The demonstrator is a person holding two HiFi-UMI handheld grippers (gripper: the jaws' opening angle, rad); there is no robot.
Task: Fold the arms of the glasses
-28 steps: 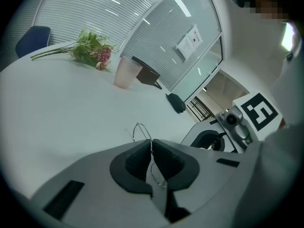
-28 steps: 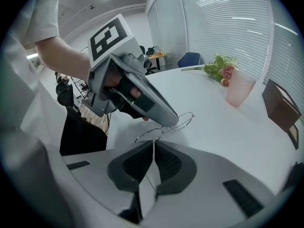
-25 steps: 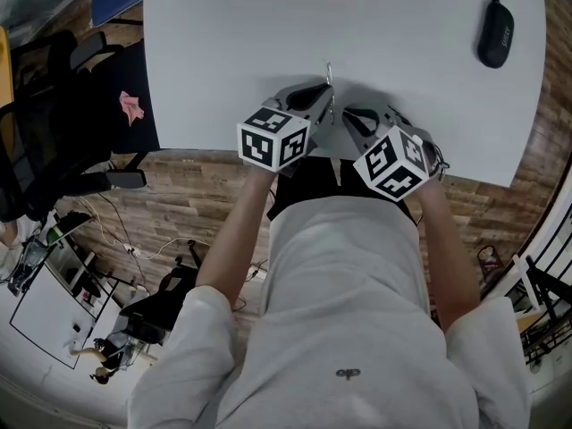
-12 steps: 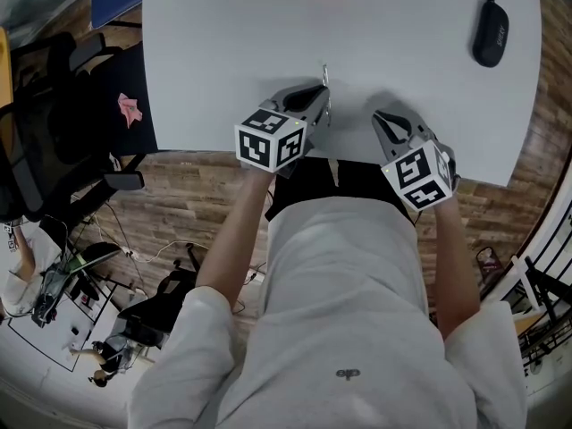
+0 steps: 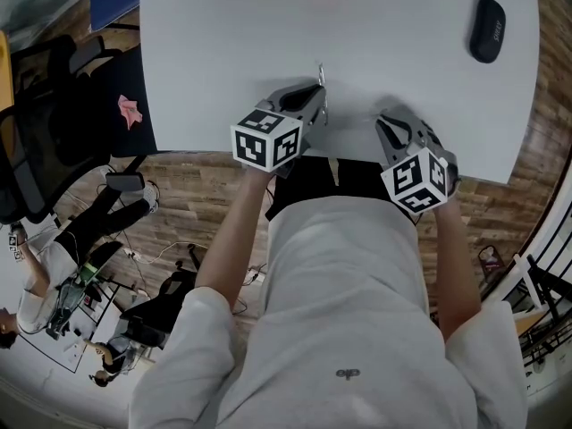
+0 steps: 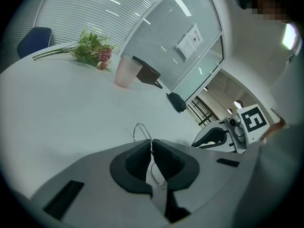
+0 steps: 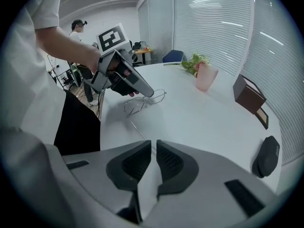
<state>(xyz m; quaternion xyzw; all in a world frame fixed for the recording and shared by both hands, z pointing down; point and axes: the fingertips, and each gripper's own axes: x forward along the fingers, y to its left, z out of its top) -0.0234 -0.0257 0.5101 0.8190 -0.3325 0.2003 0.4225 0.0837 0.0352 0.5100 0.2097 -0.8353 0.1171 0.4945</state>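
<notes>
Progress-wise you're not done imo. Glasses (image 7: 145, 101) are near the table (image 5: 223, 43) edge right in front of you, on it or just above, can't tell which. Your left gripper (image 6: 151, 141) has them by the frame: pads pinched tight on the thin wire, one lens rim poking out past the tips. Your right gripper (image 7: 153, 143) is off to the side, apart from the left one. Its jaws have just been opening and now stand a crack apart w/ nothing pressed between them. One arm (image 7: 139, 131) runs straight out from the frame toward those jaws, so that one looks unfolded afaict. At least this fold is left to do, prob both.

Hard to read: the wire is super thin, so idk if the arm tip reaches into the right jaws' gap or stops just short. Second arm, can't pick it out in any view, the left gripper covers that part. Head view shows barely a sliver of the glasses btw. Case (image 5: 487, 23) lies far off at the table's right.
</notes>
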